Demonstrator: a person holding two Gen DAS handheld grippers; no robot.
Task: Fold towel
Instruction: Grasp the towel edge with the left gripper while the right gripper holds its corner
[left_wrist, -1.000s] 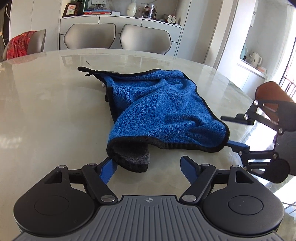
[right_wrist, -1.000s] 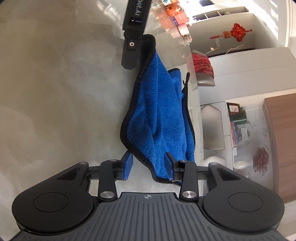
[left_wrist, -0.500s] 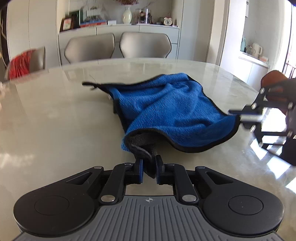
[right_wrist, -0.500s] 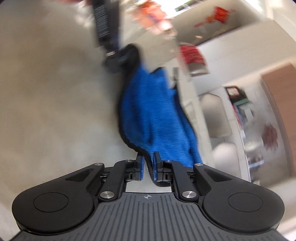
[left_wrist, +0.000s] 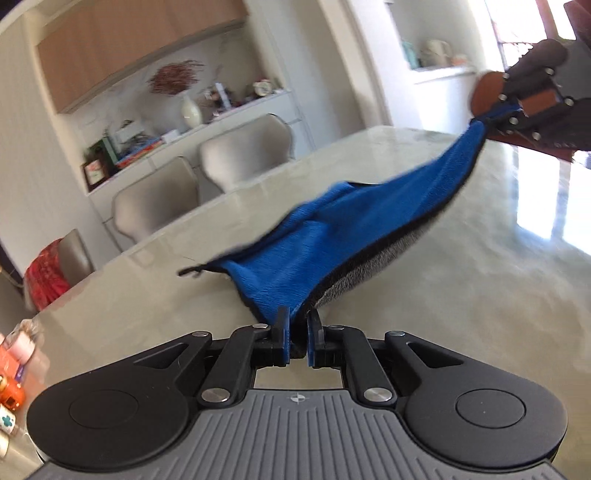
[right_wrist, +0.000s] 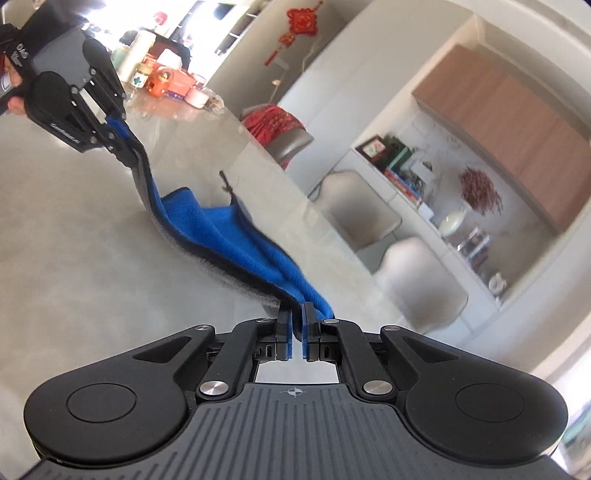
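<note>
Above the table (left_wrist: 480, 295), the blue towel (left_wrist: 332, 236) hangs stretched between two grippers. Left gripper (left_wrist: 295, 325) pinches its near corner; right gripper (right_wrist: 296, 321) pinches the far-right corner.

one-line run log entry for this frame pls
phase: lift | left gripper: shut on towel corner | right gripper: shut on towel corner | towel: blue, stretched between both, far edge on table

towel (left_wrist: 332, 236): fluffy blue cloth, grey underside | table (left_wrist: 461, 295): glossy pale stone
</note>
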